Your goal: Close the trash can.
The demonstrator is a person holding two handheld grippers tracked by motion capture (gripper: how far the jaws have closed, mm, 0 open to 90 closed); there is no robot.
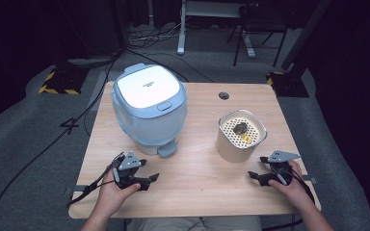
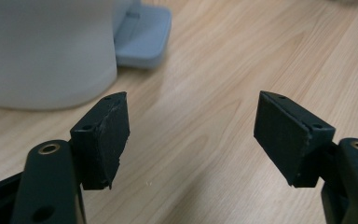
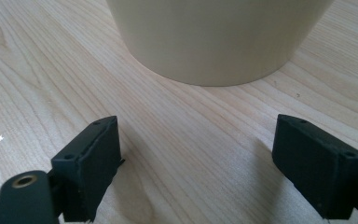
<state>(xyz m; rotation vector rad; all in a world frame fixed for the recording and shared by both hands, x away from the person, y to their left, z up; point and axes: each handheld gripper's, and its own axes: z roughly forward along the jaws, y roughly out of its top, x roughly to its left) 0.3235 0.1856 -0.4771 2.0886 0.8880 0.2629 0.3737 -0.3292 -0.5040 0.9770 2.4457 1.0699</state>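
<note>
so we hold the left gripper (image 1: 150, 178) low over the worktop (image 1: 197, 168) at about seven o'clock, its jaws spread with only bare wood between them. in the left gripper view the jaws point toward the pale blue appliance (image 2: 37, 51), whose white body and blue foot tab (image 2: 142, 35) sit at about eleven o'clock, near the jaws but not touching them. in the high view that appliance (image 1: 149, 108) stands at the ten o'clock part of the worktop with its white lid closed and its foot tab facing us

we hold the right gripper (image 1: 256, 174) at about five o'clock, low over the wood, jaws spread and nothing between them. in the right gripper view the cream container (image 3: 219, 39) rises at twelve o'clock, just ahead of the jaws and apart from them. from above, the cream container (image 1: 231, 144) sits at about two o'clock from the worktop's middle, with a perforated insert (image 1: 241, 130) on top carrying a dark lump and a small yellow piece. a round cable hole (image 1: 224, 96) lies at twelve o'clock near the far edge
</note>
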